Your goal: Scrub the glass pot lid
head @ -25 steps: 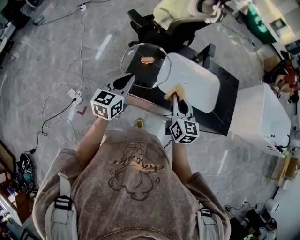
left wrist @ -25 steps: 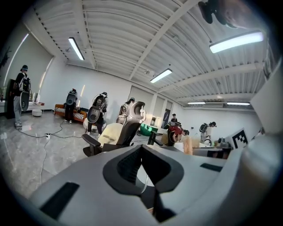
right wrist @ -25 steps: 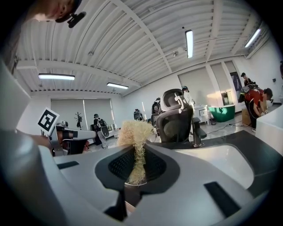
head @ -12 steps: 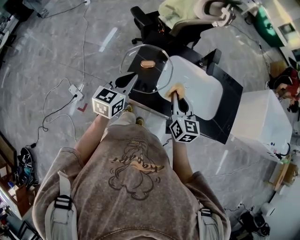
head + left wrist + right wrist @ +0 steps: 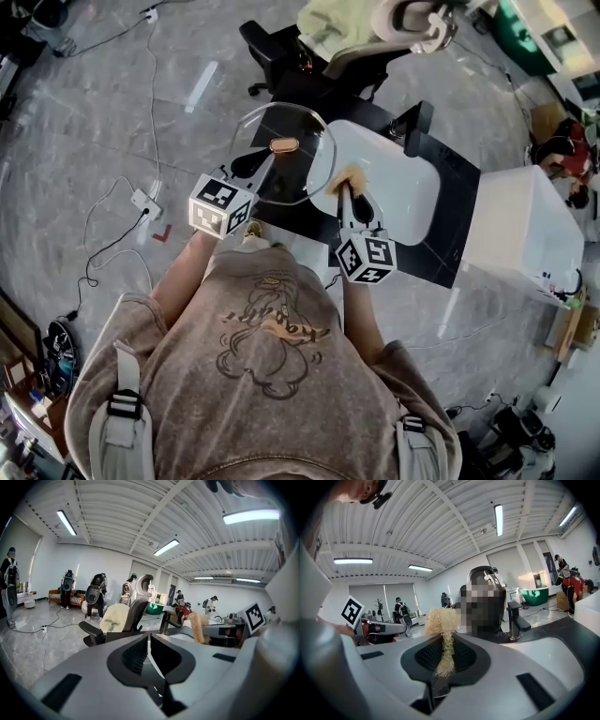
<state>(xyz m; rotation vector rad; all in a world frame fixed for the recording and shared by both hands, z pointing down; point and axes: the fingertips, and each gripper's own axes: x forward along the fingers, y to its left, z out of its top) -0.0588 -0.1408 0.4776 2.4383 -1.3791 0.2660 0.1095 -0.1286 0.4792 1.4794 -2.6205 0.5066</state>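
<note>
- The left claw (image 5: 261,159) pinches only the near rim of the lid (image 5: 302,171), so the glass hangs out from one narrow hold. A hard push from the scrubber (image 5: 349,177) could lever the lid round or slip it out of the pads.
- The lid is held up in the air. From the head view it seems to sit partly past the corner of the bench (image 5: 457,192), over the floor. A slip there would likely mean a drop and broken glass.
- The scrubber is a loose fibre tuft. Pressed sideways, it could bend over or pull out of the right claw (image 5: 346,192), leaving the hard tips to scrape the glass.
- Farther on, a white tray (image 5: 398,178) lies on the bench just beyond the lid's right edge. A wide stroke might knock the lid against it.
- Left claw: closed almost fully, with the thin lid rim edge-on between the jaws.
- Right claw: closed on the scrubber, whose tuft sticks out past the tips, just beside the lid's right rim. Whether the tuft touches the glass cannot be told.
</note>
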